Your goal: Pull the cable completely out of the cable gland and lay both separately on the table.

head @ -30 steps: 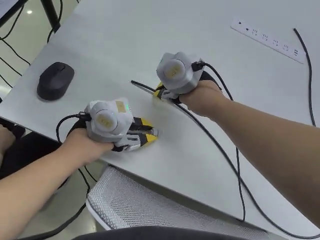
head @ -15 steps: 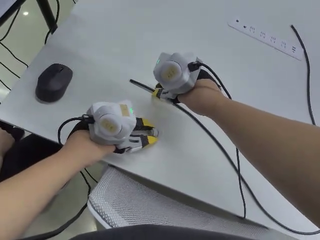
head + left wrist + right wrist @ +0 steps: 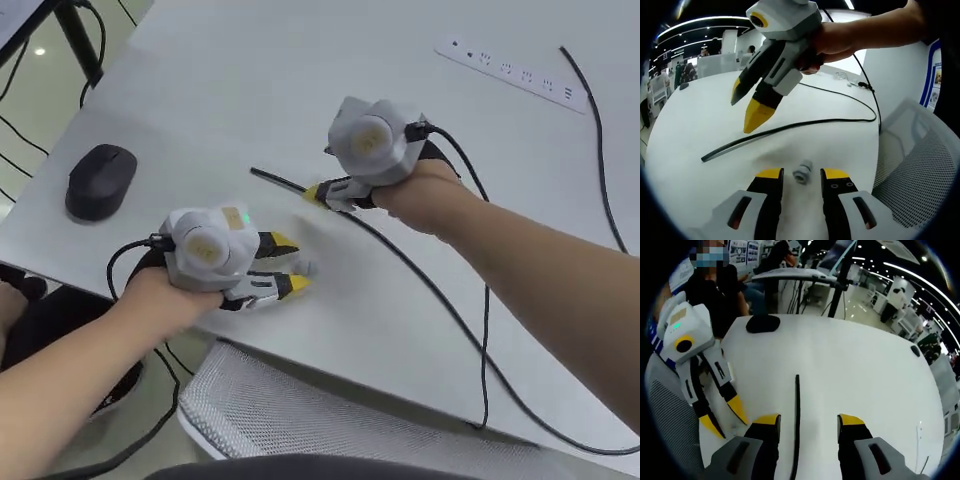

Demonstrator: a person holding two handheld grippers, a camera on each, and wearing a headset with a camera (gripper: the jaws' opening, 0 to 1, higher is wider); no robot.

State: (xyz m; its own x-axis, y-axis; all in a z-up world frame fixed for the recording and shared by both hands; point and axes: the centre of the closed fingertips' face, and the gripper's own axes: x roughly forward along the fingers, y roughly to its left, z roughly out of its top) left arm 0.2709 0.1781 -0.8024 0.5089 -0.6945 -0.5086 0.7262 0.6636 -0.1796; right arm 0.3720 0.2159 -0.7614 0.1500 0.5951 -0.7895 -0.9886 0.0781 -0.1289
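we hold the left tool wide astride the cable gland; the cable runs lengthwise through the right tool, also wide.

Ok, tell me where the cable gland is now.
The cable gland lies on the table between the tips of the left tongs in the left gripper view, apart from the black cable beyond it.

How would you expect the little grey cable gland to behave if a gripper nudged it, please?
The cable gland looks small and plastic, so it is probably light and easily knocked aside. Its rounded body seems to lie sideways on the smooth white table, so it may roll. It looks rigid rather than floppy.
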